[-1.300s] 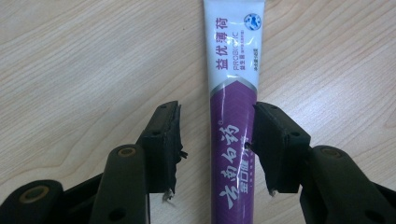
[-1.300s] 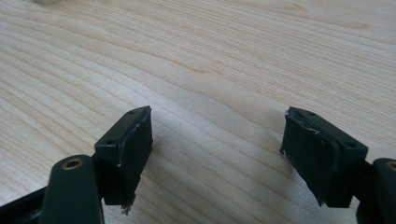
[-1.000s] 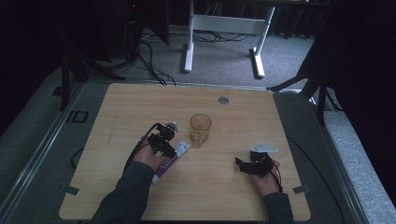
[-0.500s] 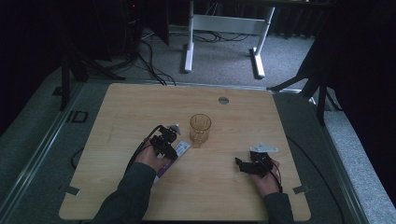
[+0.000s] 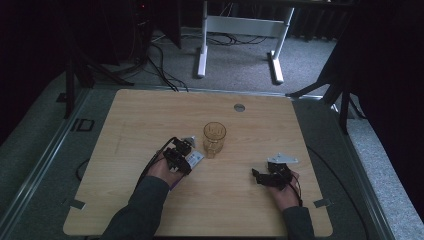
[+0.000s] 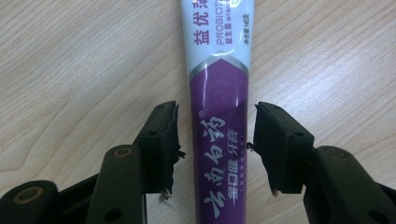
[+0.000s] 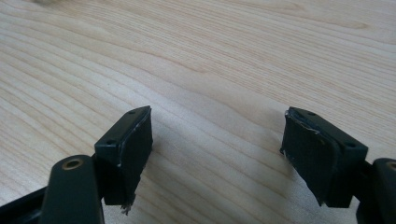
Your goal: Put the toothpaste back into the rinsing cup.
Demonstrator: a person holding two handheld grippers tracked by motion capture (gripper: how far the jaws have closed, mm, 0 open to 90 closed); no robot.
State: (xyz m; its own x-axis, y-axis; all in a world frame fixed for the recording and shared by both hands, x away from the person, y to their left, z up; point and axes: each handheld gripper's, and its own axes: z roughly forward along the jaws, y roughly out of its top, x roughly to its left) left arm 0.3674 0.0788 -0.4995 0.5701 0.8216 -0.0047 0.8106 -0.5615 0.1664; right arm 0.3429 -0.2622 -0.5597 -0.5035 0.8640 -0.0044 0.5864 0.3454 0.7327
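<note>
A toothpaste tube (image 6: pixel 218 84), white at the far end and purple nearer me, lies flat on the wooden table (image 5: pixel 150 115). My left gripper (image 6: pixel 215 140) straddles its purple part. The jaws have just been opening, and a narrow gap shows on each side between pad and tube. In the high view the left gripper (image 5: pixel 180 155) sits over the tube (image 5: pixel 195 159), just left of an amber glass (image 5: pixel 214 139) standing upright. My right gripper (image 5: pixel 256 176) rests low at the right of the table. Its jaws (image 7: pixel 217 140) stand wide with only bare wood between them.
A small round grommet (image 5: pixel 239 107) sits in the tabletop near the far edge. Beyond the table, a white desk frame (image 5: pixel 202 55) and cables lie on the grey floor. Dark stands flank the table at both sides.
</note>
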